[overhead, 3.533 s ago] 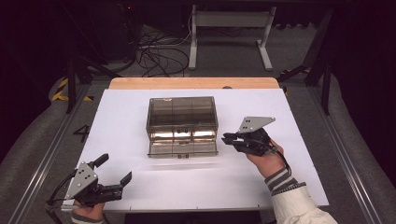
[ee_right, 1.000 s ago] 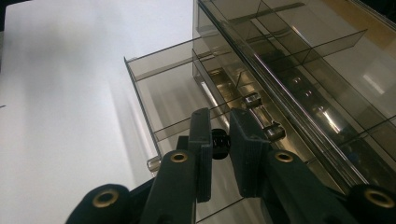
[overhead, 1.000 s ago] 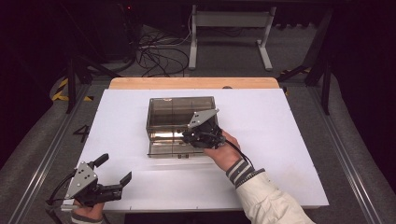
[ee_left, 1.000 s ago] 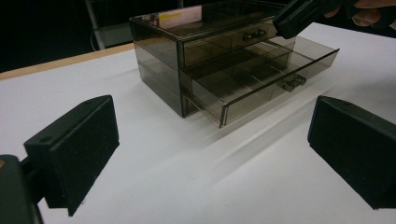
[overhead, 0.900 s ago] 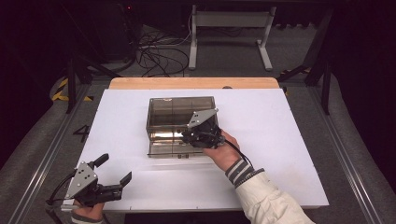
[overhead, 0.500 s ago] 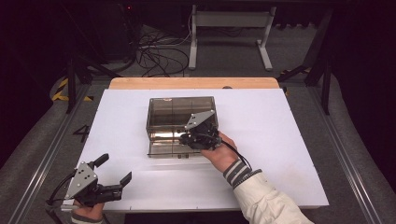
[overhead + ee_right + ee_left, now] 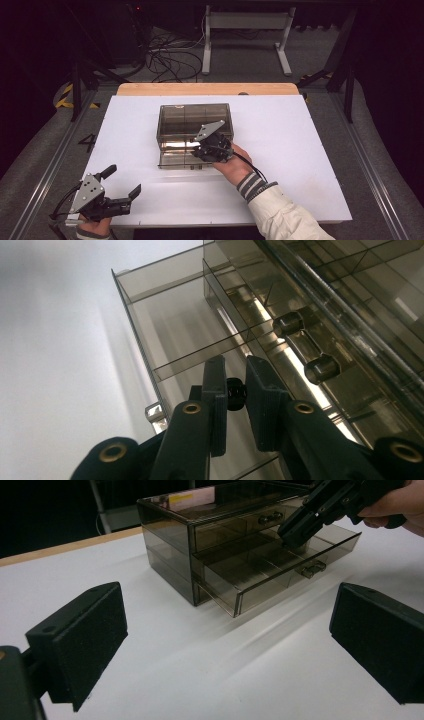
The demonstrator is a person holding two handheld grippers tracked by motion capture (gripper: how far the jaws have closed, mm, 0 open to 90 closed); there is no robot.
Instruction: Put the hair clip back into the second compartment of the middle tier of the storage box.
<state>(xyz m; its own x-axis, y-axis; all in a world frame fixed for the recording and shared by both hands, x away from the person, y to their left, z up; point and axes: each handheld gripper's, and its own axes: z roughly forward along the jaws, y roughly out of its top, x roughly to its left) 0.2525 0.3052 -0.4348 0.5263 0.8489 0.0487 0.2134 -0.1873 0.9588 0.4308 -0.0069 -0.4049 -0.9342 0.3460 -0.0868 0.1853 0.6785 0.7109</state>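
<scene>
Dark room, cables on the floor behind, and a big white worktop (image 7: 310,150) in front. In the middle of it, a smoky see-through drawer box (image 7: 195,117), with the bottom drawer (image 7: 280,575) pulled out toward the person. Thin walls inside that drawer, cutting it into little bins. No things to see in the bins.

Right over the open drawer, the right claw (image 7: 233,362), pointing down into it. Closed tight, with a small black thing (image 7: 236,394) pinched between the pads. Too small to tell what it is.

Just above, the top drawer pushed in, its clear handle (image 7: 305,347) close beside the claw.

Far off at the near left corner, the left claw (image 7: 121,181), low by the worktop, wide open and holding nothing.

Most likely the job now: drop the small thing into one bin. To do it well, pick one bin and go straight down. Keep away from the thin walls and the handle. Open the claw only when low inside, so no bounce and no roll. Then lift straight up, without bumping the drawer front.
</scene>
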